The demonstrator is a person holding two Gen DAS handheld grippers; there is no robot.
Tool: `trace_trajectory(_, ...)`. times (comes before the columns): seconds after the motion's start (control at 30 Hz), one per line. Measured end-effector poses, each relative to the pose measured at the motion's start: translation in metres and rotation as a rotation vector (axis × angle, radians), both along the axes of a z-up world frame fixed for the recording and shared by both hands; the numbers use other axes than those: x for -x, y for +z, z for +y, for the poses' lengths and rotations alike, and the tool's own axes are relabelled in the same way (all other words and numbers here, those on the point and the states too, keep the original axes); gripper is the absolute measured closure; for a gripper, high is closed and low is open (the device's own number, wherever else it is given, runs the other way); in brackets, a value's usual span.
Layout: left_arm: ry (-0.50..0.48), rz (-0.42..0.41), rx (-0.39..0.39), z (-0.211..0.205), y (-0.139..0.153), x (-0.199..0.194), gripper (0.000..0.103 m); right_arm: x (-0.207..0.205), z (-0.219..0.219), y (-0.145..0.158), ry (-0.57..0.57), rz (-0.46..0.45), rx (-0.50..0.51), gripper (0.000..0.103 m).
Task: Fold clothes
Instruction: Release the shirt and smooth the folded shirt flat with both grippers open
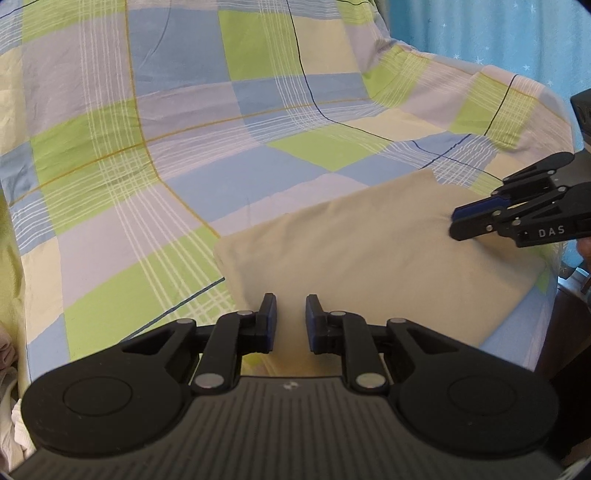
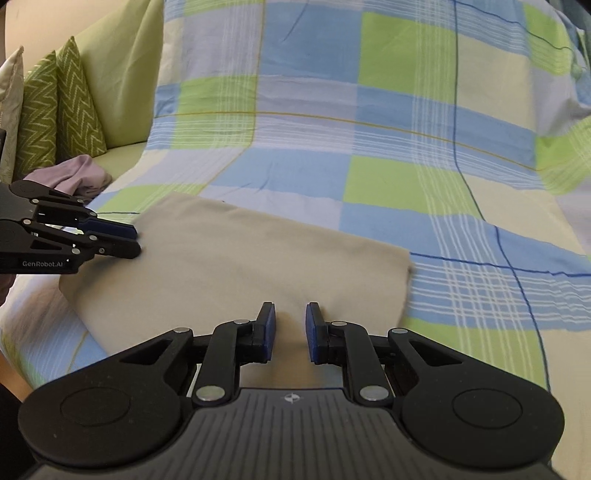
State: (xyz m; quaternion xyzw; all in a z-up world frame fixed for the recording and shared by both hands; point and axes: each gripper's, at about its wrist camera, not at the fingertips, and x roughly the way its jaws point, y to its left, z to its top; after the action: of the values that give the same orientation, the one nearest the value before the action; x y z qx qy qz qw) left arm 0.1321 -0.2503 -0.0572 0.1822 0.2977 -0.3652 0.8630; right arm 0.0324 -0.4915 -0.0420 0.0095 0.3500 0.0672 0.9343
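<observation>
A beige garment (image 1: 369, 251) (image 2: 240, 258) lies folded into a flat rectangle on the checked blue, green and cream sheet (image 1: 184, 147) (image 2: 369, 147). My left gripper (image 1: 291, 306) sits over the garment's near edge, its jaws a narrow gap apart with nothing pinched. In the right wrist view the left gripper (image 2: 137, 242) reaches to the garment's left edge. My right gripper (image 2: 291, 314) hovers over the near right part of the garment, also slightly open and holding nothing. Seen in the left wrist view, the right gripper (image 1: 455, 223) touches down at the garment's right side.
A crumpled lilac garment (image 2: 81, 177) lies left of the sheet, by green zigzag cushions (image 2: 59, 107). Pale clothes (image 1: 7, 369) show at the far left edge. A blue starred curtain (image 1: 480, 29) hangs behind. The sheet's front edge (image 2: 44, 325) drops off close to me.
</observation>
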Motion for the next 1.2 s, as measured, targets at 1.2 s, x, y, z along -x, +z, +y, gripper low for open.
trace_trajectory(1.2,0.130,0.011,0.138,0.066,-0.005,0.077,0.086,-0.025,0.101,0.022,0.333,-0.111,-0.054,0.077)
